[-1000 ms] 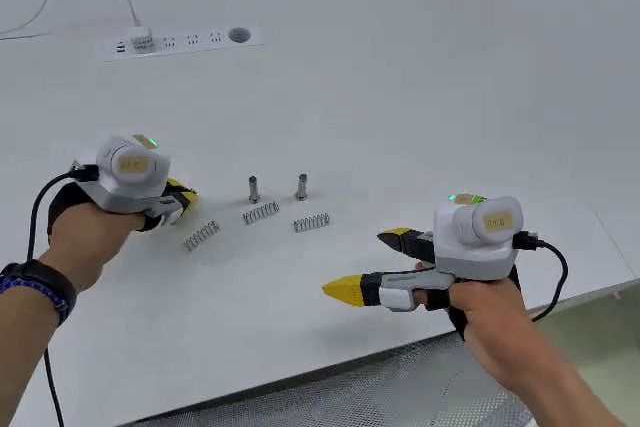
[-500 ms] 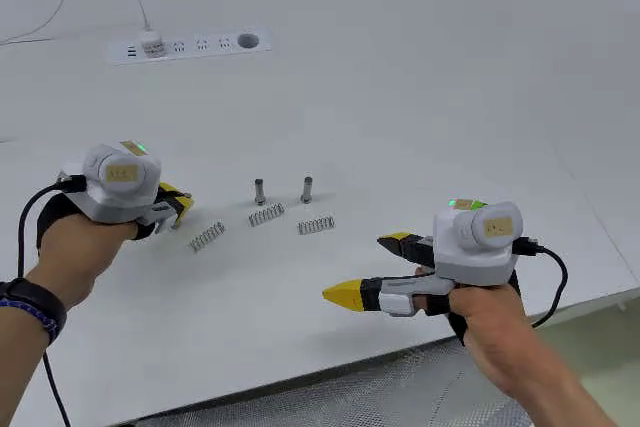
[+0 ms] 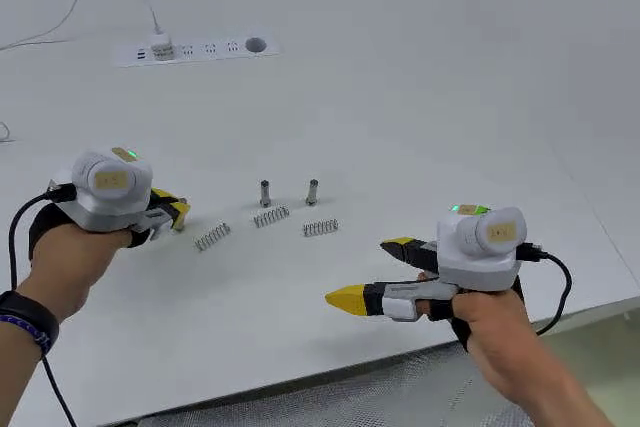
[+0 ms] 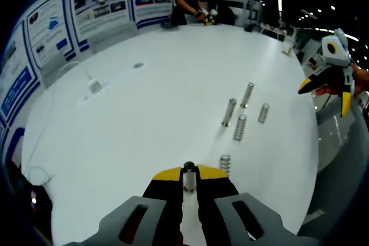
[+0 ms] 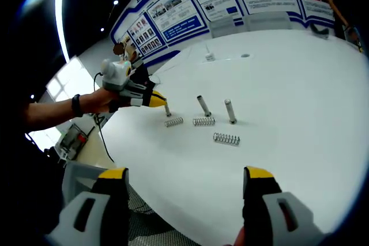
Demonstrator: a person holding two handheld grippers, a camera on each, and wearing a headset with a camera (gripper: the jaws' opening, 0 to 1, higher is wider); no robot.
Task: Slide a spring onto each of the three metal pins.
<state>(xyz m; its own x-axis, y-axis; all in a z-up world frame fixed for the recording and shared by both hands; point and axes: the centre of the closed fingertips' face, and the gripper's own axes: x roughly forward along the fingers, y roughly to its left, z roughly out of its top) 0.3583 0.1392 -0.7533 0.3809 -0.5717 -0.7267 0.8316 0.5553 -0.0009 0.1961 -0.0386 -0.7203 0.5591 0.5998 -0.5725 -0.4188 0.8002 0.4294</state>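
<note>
Fingers of the left gripper (image 4: 188, 172) clench a short grey metal pin (image 4: 188, 181); those of the right gripper (image 5: 184, 172) gape empty. No spring looks threaded yet, so the right should fetch the nearest coiled steel spring (image 3: 212, 237).

The middle pin (image 3: 265, 193) and right pin (image 3: 312, 191), short grey metal, stand upright side by side, both bare. The left pin (image 4: 188, 179) is pinched between the yellow tips of the left gripper (image 3: 178, 215), seemingly upright on the table (image 3: 420, 117). Three coil springs lie flat just nearer: left spring (image 3: 212, 237), middle spring (image 3: 271, 216), right spring (image 3: 320, 228).
</note>
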